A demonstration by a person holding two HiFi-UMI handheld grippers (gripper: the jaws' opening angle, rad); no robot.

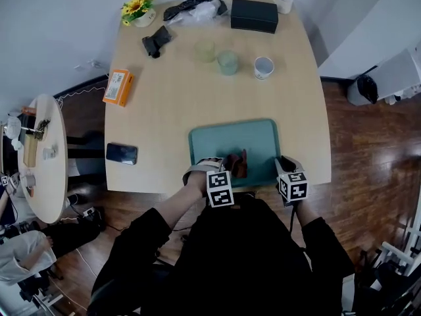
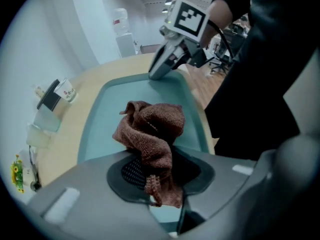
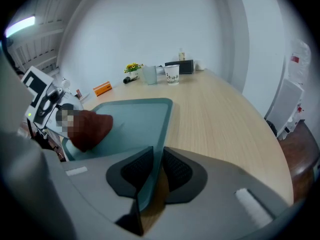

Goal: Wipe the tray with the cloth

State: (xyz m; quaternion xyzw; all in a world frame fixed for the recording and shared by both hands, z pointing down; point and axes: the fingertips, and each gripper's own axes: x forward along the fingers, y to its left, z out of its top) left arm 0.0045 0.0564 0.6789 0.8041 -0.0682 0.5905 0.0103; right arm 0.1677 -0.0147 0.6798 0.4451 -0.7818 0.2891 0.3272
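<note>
Sleeves (image 1: 141,232) are black; left claw (image 1: 231,164) and right claw (image 1: 284,164) grey, with black-and-white marker cubes (image 1: 220,188).

The tray (image 1: 230,137) was teal and the cloth (image 2: 152,126) rust-brown, on a pale wood-grain table (image 1: 197,91). The left gripper (image 2: 157,166) and the right gripper (image 3: 156,161) were grey, with black dotted pads and black-and-white square markers. Far left stood yellow flowers (image 1: 137,5), and nearer, an orange box (image 1: 118,87).

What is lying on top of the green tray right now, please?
A crumpled brown cloth, pinched by the left gripper, sits on the tray; the right gripper clamps its rim. The rest looks bare. The tray surface under the cloth is covered.
</note>
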